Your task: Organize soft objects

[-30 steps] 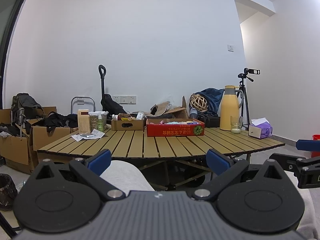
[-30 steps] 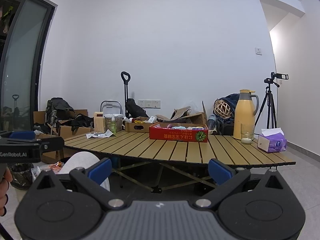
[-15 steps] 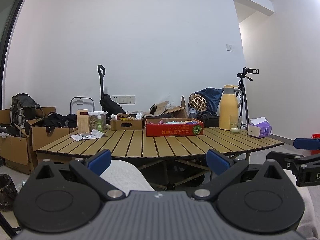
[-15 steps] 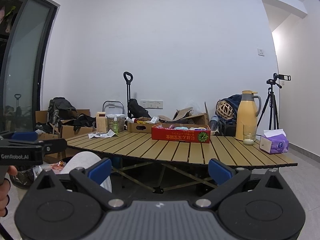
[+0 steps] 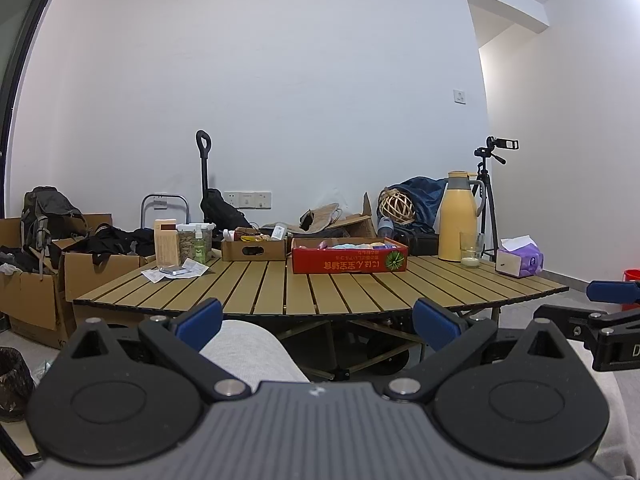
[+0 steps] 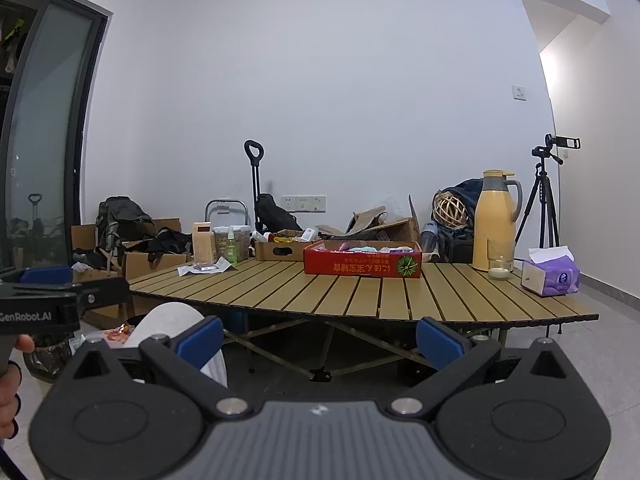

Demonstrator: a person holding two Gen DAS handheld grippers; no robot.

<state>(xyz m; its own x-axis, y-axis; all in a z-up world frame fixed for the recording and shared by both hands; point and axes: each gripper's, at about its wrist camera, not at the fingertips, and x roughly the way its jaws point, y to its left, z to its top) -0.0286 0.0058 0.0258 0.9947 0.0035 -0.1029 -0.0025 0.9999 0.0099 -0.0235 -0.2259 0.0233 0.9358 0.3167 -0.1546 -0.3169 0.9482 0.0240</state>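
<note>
A red box (image 5: 349, 261) sits on the slatted table (image 5: 320, 292), toward the far side and near the middle, with its long side running left to right across the view and its printed long face turned toward the cameras. Soft things (image 5: 352, 245) in pink, pale blue and yellow show just above its rim; they are too small to tell apart. The left gripper (image 5: 318, 322) is held low, in front of the table's near edge and well apart from the box, pointing level toward it; its blue-tipped fingers (image 5: 199, 319) stand wide apart with nothing between them. The right gripper (image 6: 319, 336) is held the same way, low and level, jaws spread wide and empty. A knee in light grey trousers (image 5: 248, 350) lies beneath the left gripper. In the right wrist view, a hand (image 6: 10, 384) at the left edge holds the left gripper's handle. A yellow jug (image 5: 458, 216), a glass (image 5: 471, 250) and a tissue box (image 5: 519, 261) stand at the table's right end.
</note>
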